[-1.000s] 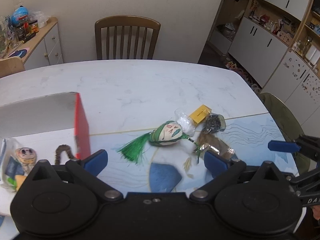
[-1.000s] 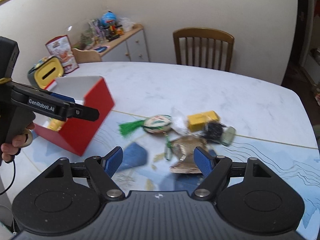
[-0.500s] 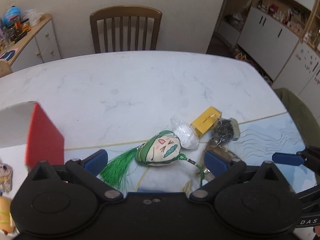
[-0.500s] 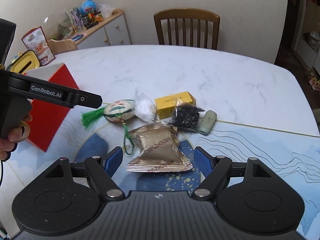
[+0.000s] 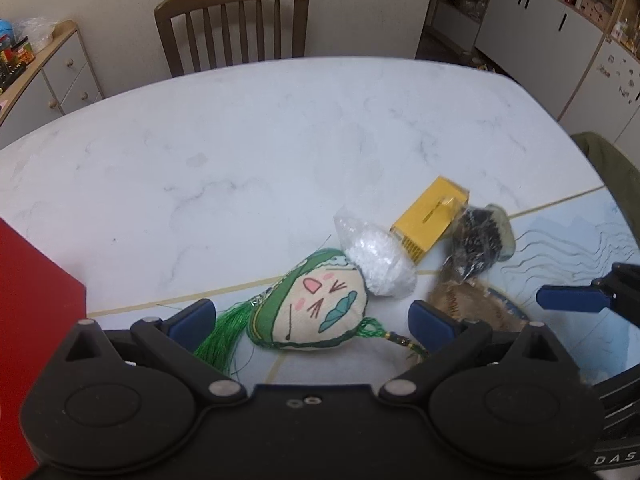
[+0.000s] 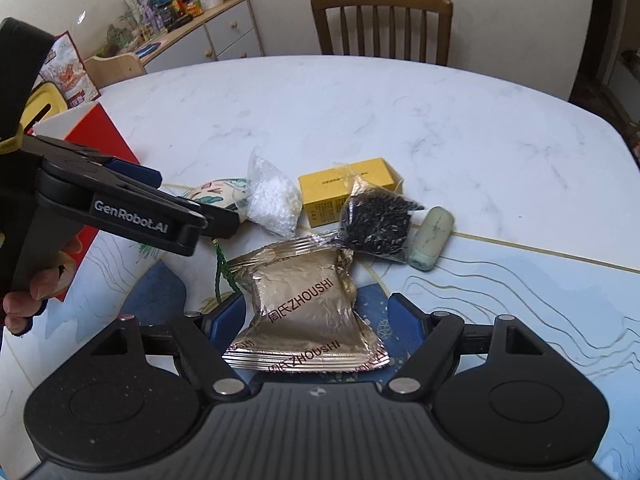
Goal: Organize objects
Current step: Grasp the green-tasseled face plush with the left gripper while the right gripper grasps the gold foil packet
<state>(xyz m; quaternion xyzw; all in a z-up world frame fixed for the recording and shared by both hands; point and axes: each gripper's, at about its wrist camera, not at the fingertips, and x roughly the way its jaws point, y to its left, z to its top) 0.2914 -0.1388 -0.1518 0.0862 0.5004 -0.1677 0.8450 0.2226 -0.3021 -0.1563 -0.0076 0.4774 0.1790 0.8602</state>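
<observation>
Left gripper: the left gripper (image 5: 310, 318) has its blue fingers spread wide on either side of the green stuffed charm (image 5: 310, 310), low in the left wrist frame; nothing is clamped, and whether the pads touch the fabric I cannot tell.
Right gripper: the right gripper (image 6: 316, 316) is likewise spread, straddling the gold foil pouch (image 6: 306, 304) at the lower middle of the right wrist frame, with nothing pinched.
Pile: the charm, a clear bag of white granules (image 6: 274, 202), a yellow box (image 6: 348, 190), a bag of black bits (image 6: 378, 220) and a pale green bar (image 6: 432, 238) sit bunched together mid-frame on the marble table (image 5: 280, 128).
Destination: probably the red box (image 6: 106, 148) at the left edge.
Risk, snagged cord: the charm's green cord (image 6: 222, 272) runs beside the pouch's upper left corner; lifting either item could drag the other.
Risk, overlap: the granule bag lies against the charm's top, so raising the charm may tip or roll it.
Risk, slippery foil: the pouch is puffed and crinkled; a shallow pinch could slide off or squeeze it out sideways.
Risk, crowding: both tools work close together at the same pile, and the left one already crosses the upper left of the right wrist view, so a collision is possible.
Risk, tassel: the charm's tassel (image 5: 222, 340) lies by the left finger and could get caught instead of the body.
</observation>
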